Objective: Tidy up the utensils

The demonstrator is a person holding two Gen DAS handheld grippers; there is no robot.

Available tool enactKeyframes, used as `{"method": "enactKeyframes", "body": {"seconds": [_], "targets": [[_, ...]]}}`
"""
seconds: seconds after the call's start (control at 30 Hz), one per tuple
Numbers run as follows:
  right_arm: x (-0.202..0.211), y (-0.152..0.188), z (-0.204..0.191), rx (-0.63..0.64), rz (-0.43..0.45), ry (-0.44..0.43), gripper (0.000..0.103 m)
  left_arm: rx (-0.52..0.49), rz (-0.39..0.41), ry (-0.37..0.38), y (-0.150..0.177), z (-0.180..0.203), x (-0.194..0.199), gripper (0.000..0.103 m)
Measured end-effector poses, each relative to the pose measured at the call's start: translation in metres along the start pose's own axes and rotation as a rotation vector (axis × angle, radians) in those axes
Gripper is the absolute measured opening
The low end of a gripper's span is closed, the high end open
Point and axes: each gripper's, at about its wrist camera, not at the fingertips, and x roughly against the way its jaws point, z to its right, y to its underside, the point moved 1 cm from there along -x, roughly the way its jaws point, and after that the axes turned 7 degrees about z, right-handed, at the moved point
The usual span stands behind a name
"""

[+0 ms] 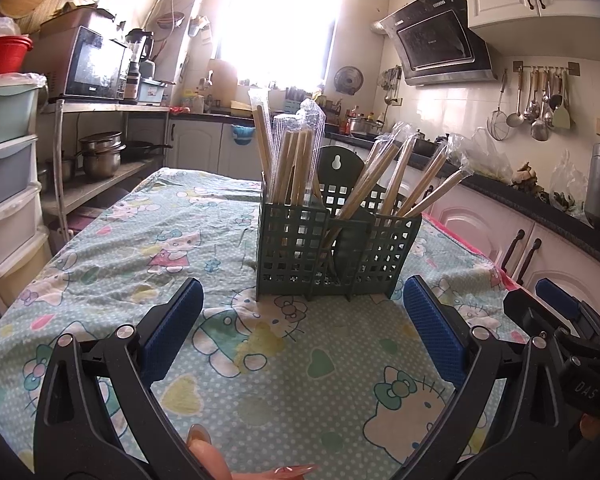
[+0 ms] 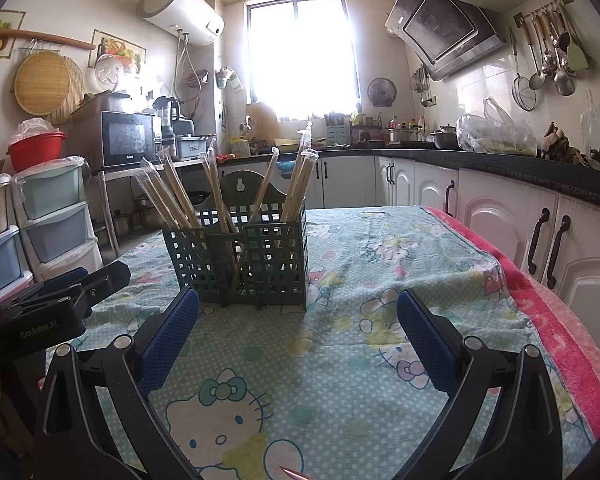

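My left hand-held gripper is spread wide with nothing between the blue pads, hovering low over the patterned cloth on the table. My right hand-held gripper is just as wide and just as empty, alongside to the right. Straight ahead of the left one, dead centre between its fingers, stands the green utensil caddy; from the right one it sits ahead and off to the left, so I judge the left the better placed. In it, wrapped chopsticks rise nearly upright in the left compartment, while the other bundles lean away to the right, long axes slanting up and outward. To my right the cloth runs to the table edge with its pink trim, cabinets just beyond; ahead and around the caddy the cloth lies open, good room to work. Beyond all that, the far counter and bright window.
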Motion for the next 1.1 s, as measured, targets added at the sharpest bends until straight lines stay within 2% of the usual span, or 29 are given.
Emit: {"method": "enactKeyframes", "body": {"seconds": [1.1], "targets": [[-0.0001, -0.0002, -0.0003, 0.002, -0.002, 0.001, 0.096, -0.001, -0.019, -0.005, 0.0039, 0.0012, -0.0040, 0.092]]}}
